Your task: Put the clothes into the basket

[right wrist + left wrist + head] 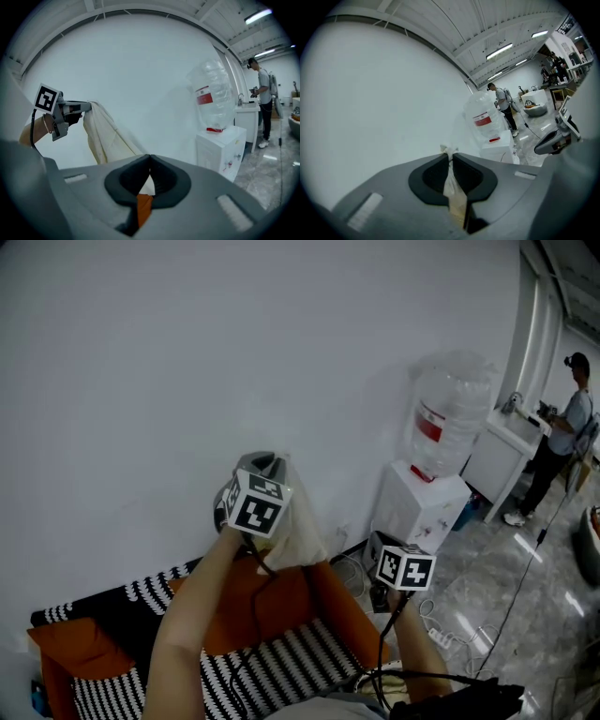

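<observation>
In the head view, the left gripper (265, 465) is up in front of the white wall (187, 352), with a cream cloth (298, 531) hanging from its fingers. The cloth runs down and across to the right gripper (377, 549), which is lower and nearer the dispenser (420, 507). Its lower part looks orange. Striped fabric (281, 662) lies below the arms. A person (562, 432) stands far off at the right.

In the left gripper view, the left gripper (451, 155) has its fingers clamped on a pinch of the cream cloth (453, 187). A small tuft pokes out past the tips. The dispenser (490, 129) stands beyond, and the right gripper (555, 139) shows at the right edge.

In the right gripper view, the right gripper (149, 159) has its fingers pressed together on the cloth (144, 204), white at the tips and orange behind. The left gripper (86, 108) is higher at the left, with the cream part draped from it towards the camera. The dispenser (220, 145) stands to the right.
</observation>
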